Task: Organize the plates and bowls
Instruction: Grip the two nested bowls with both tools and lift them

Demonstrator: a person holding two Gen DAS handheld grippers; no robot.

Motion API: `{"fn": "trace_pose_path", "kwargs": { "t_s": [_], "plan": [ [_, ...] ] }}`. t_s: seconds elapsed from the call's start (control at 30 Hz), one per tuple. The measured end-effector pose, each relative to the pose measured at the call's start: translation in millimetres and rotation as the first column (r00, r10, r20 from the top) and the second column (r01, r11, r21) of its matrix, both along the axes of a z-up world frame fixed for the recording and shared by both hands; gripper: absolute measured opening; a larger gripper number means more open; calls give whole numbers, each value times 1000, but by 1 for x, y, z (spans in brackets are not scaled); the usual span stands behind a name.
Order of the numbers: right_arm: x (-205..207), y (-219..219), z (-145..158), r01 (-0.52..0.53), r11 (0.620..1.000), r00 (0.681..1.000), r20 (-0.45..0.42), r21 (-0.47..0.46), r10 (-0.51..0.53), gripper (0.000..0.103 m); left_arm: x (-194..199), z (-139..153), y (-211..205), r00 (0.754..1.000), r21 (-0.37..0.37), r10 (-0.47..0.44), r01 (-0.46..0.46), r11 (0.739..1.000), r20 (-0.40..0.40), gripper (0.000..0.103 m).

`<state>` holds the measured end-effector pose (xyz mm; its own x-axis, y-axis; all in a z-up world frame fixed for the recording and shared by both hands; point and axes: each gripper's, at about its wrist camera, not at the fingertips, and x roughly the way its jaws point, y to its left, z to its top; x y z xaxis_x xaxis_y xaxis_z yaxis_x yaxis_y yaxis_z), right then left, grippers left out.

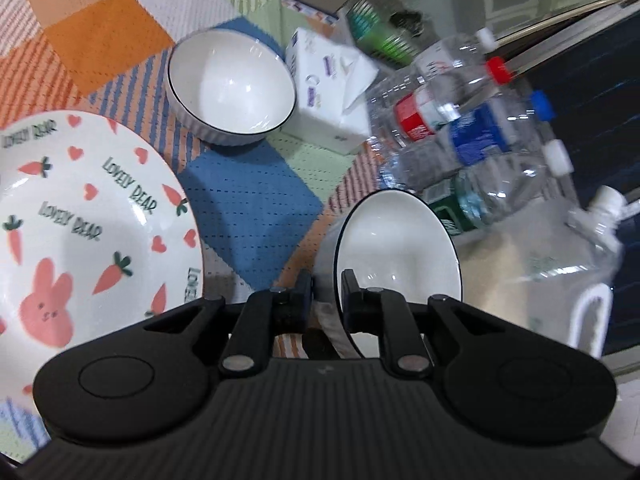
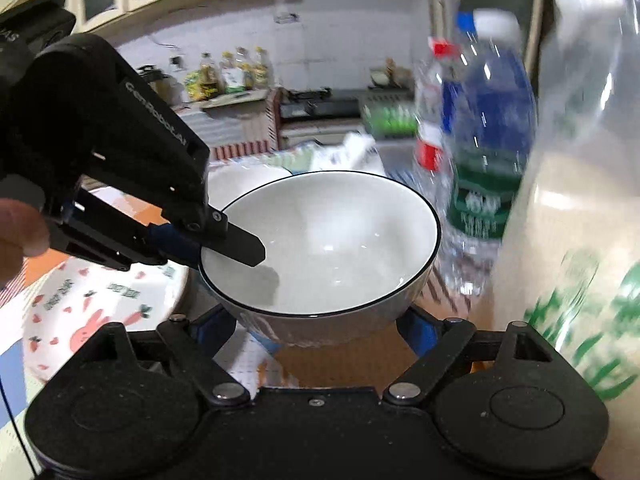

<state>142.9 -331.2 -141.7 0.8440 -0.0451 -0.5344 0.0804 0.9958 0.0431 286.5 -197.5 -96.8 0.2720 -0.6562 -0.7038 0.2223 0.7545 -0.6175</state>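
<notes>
A white bowl with a black rim (image 1: 400, 248) (image 2: 332, 240) hangs tilted above the patchwork cloth. My left gripper (image 1: 326, 292) (image 2: 224, 248) is shut on its rim, one finger (image 2: 240, 244) inside the bowl and the other outside. My right gripper (image 2: 320, 332) stands wide open, its blue pads (image 2: 418, 330) on either side of the bowl's base without squeezing it. A second bowl of the same kind (image 1: 232, 84) sits upright farther back on the cloth. A plate with pink rabbits and carrots (image 1: 80, 220) (image 2: 92, 312) lies at the left.
A white tissue box (image 1: 328, 92) sits beside the far bowl. Several clear plastic bottles (image 1: 460, 120) (image 2: 484, 152) crowd the right side, and a big clear jug (image 1: 560, 272) (image 2: 580, 200) stands close to the held bowl. A person's finger (image 2: 20, 232) shows at the left edge.
</notes>
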Motion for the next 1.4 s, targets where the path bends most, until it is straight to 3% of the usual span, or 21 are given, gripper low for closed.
{"fn": "trace_pose_path", "kwargs": {
  "t_s": [0.3, 0.5, 0.6, 1.0, 1.4],
  "plan": [
    [-40, 19, 32, -172, 982, 983, 47, -72, 176, 91, -47, 36, 37, 999, 17, -3, 2, 1000, 39, 14],
    [-70, 37, 40, -247, 964, 966, 59, -95, 253, 92, -81, 49, 48, 999, 136, -15, 8, 991, 49, 14],
    [-81, 46, 40, -281, 955, 957, 46, -93, 286, 92, -95, 50, 56, 999, 154, -20, 14, 988, 37, 14],
    [-111, 57, 19, -432, 901, 902, -37, -43, 431, 94, -117, 19, 75, 999, 198, -16, 25, 980, -44, 14],
    [-106, 56, -1, -424, 905, 902, -102, -32, 419, 94, -119, -6, 62, 996, 289, -46, 68, 955, -82, 14]
  ]
}}
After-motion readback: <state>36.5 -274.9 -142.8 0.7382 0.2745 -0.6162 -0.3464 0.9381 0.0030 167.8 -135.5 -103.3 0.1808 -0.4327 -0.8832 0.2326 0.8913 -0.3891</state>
